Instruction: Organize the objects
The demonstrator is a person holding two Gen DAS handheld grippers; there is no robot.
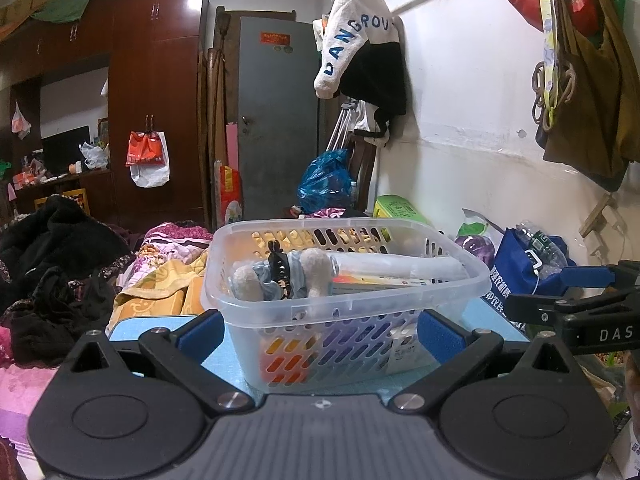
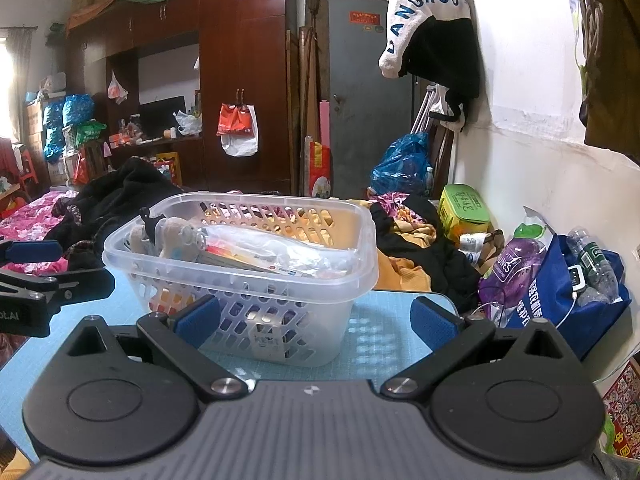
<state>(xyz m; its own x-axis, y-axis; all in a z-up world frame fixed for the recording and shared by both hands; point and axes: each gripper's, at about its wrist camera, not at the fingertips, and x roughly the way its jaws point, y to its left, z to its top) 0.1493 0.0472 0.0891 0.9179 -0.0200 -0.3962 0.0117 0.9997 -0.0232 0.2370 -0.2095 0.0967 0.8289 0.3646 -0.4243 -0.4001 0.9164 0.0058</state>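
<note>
A clear plastic basket (image 1: 360,284) stands on the light blue table (image 1: 132,330) right in front of both grippers; it also shows in the right wrist view (image 2: 352,276). In it lie a small plush toy (image 1: 276,276) with a black hair clip (image 1: 280,264), a flat carton (image 1: 376,282) and plastic packets (image 2: 272,248). My left gripper (image 1: 320,330) is open and empty, its blue pads level with the basket's near wall. My right gripper (image 2: 316,320) is open and empty, just short of the basket. Each gripper shows side-on in the other's view.
A blue bag with bottles (image 2: 576,292), a purple packet (image 2: 516,264) and a green box (image 2: 464,208) crowd the right by the white wall. Clothes and bedding (image 1: 60,264) lie left and behind the table. Bags (image 1: 588,80) hang on the wall.
</note>
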